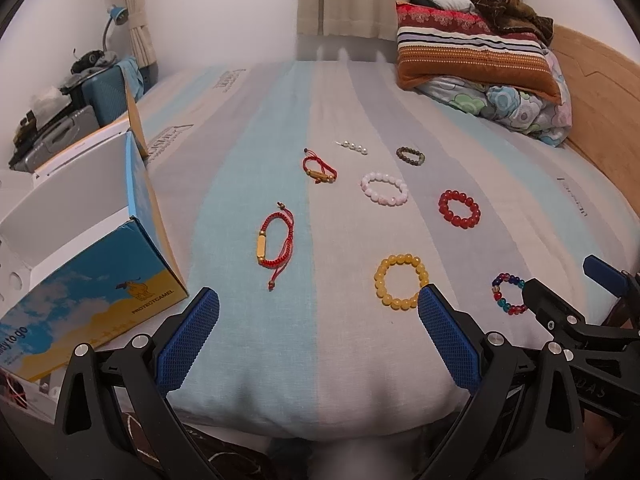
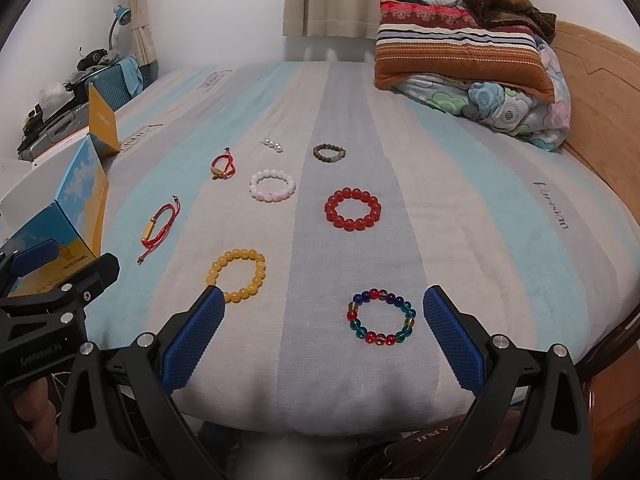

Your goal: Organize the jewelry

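Left gripper (image 1: pixel 318 312), fingers spread wide and empty, above the bed (image 1: pixel 248 128); the yellow bead bracelet (image 1: pixel 401 281) lies just beyond its right finger, the open box (image 1: pixel 92 280) left of that bracelet. Right gripper (image 2: pixel 322 314), fingers likewise apart and empty; multicoloured bracelet (image 2: pixel 381 317) between them, right of the yellow bead bracelet (image 2: pixel 237 276).

At the lower left of the left wrist view, the blue-and-yellow box (image 1: pixel 96 300) carries "PROTECTCAMEL" under a small camel drawing, and larger white letters that seem to read "…dy to go". In the right wrist view, the striped bedsheet (image 2: pixel 556 212) bears "Parisian" at right, the left gripper (image 2: pixel 60 276) body reads "GenRobot.AI" at lower left, and a dark item (image 2: pixel 432 432) at the bottom edge shows letters, unreadable.
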Tool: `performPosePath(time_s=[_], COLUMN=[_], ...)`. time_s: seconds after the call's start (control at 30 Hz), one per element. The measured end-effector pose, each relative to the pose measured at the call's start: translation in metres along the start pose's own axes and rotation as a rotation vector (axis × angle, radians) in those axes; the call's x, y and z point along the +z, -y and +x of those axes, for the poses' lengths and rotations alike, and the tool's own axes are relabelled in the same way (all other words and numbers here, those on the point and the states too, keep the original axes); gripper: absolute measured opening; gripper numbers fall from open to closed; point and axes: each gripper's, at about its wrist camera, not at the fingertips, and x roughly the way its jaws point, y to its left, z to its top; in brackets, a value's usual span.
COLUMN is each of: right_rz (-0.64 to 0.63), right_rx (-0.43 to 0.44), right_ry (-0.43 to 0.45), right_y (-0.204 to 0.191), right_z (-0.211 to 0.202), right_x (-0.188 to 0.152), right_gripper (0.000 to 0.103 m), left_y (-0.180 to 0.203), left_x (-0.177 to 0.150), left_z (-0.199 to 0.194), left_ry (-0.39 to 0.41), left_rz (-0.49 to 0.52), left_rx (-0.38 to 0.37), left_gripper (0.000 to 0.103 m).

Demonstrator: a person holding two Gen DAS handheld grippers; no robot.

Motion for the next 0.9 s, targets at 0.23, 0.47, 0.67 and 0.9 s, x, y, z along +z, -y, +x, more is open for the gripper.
performPosePath(time_s=[0.23,0.47,0.67,0.9], right_rz=[-0.006,-0.012,-0.014,-0.014], right_rx=[0.015,0.015,0.015,0.015], right_ry=[0.002,0.001,0.0,-0.002], right_y=[-0.0013,-0.0026,-0.0026,-0.0026], right_z=[-0.0012,0.0004,0.0011,0.0016], right_x=[-0.0003,0.0001,-0.0001,-0.0001], right_gripper=[0.096,0.096,0.096,0.096], left_y=[-0.001,0.0009,0.0006,0.0017], left_x=[-0.0005,-0.0008,0.0,-0.0002], left_z=[-0.0001,-0.0002,-0.0006,-0.0003], left_ry=[0.0,0.0,0.001,0.0], left_rz=[-0.002,0.008,0.009,0.011], left_rx=[0.005,0.008,0.008,0.003], left_gripper=[0.097,0.097,0.097,0.097])
